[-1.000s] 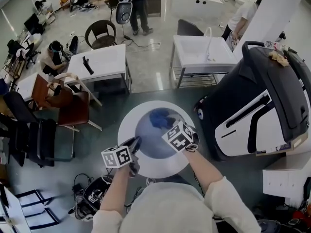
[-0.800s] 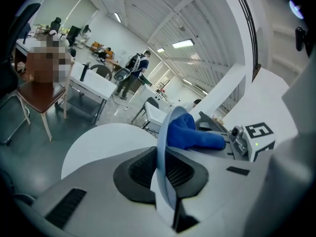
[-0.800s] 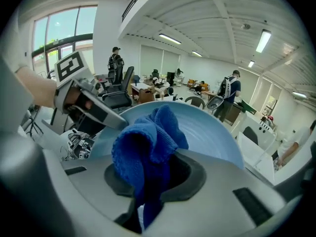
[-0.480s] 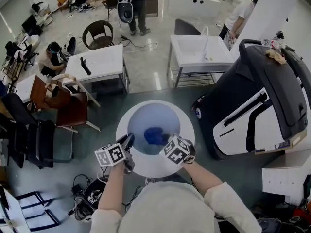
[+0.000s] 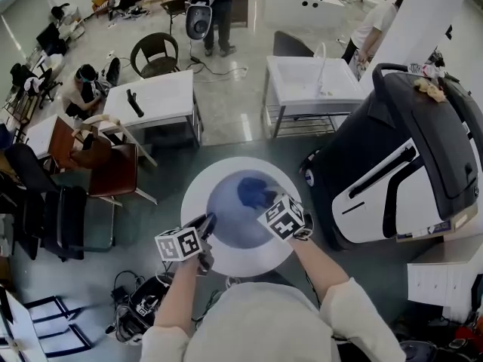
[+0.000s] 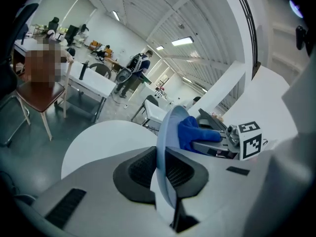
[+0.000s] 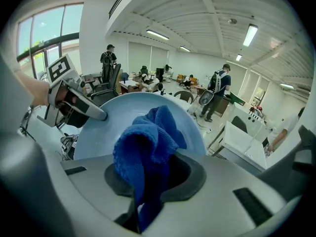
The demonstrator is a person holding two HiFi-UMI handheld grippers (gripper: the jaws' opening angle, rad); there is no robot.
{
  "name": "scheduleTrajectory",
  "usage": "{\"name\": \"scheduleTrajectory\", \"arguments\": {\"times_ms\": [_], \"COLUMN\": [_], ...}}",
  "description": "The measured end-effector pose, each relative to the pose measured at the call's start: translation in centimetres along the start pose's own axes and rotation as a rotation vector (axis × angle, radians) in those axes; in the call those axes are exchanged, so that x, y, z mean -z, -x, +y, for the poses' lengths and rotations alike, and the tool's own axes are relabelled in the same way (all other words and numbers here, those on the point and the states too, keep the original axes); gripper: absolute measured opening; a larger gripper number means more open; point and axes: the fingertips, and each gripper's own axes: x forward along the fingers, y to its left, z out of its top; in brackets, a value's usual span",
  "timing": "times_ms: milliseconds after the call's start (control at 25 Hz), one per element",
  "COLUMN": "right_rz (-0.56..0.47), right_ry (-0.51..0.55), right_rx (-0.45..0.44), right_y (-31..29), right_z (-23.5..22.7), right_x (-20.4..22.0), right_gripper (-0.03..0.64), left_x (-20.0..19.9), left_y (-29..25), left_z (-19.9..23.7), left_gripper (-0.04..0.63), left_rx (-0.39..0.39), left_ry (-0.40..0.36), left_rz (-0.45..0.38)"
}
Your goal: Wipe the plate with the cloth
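The right gripper (image 7: pixel 148 191) is shut tight on the blue cloth (image 7: pixel 145 142). The cloth puffs up out of its jaws in a fat bunch. The soft end of the bunch looks pressed on the inside of the plate (image 5: pixel 226 225), at the far part of the plate, away from the person. I think the cloth is held in a ball like that so a lot of soft stuff rubs the plate at once.

The left gripper (image 6: pixel 165 179) is squeezed nearly all the way together, and the thin rim of the plate is caught between its jaws. It holds the near edge of the plate, on the person's left. I think it grips there so the plate does not slide or spin while the other gripper rubs. It is also out of the cloth's way there.

The plate is pale blue and sits in the middle of a round white desk (image 5: pixel 195 202). The white of the desk shows all around the plate. I cannot tell if the held edge of the plate is lifted a little. To the right of the plate stands a big black and white machine (image 5: pixel 407 164).

Half a second ago the cloth was lower down, near the middle of the plate and closer to the person. Now it is back up at the far part, about where it was a second ago. So the cloth is going to and fro across the plate. The left gripper is on the same bit of rim in all three pictures.
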Motion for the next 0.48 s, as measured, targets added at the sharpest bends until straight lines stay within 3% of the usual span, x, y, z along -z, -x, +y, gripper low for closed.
{"name": "scheduleTrajectory", "arguments": {"times_ms": [240, 480], "right_rz": [-0.028, 0.008], "right_ry": [0.024, 0.067], "right_rx": [-0.079, -0.17], "right_y": [-1.2, -1.5], "right_z": [3.7, 7.6], "right_x": [-2.0, 0.0], "right_gripper": [0.094, 0.094], "left_x": [0.2, 0.1], "left_y": [-0.4, -0.6], "left_z": [-0.1, 0.5], "left_gripper": [0.048, 0.048], "left_rx": [-0.004, -0.016], "left_ry": [-0.002, 0.01], "left_rz": [0.008, -0.001]}}
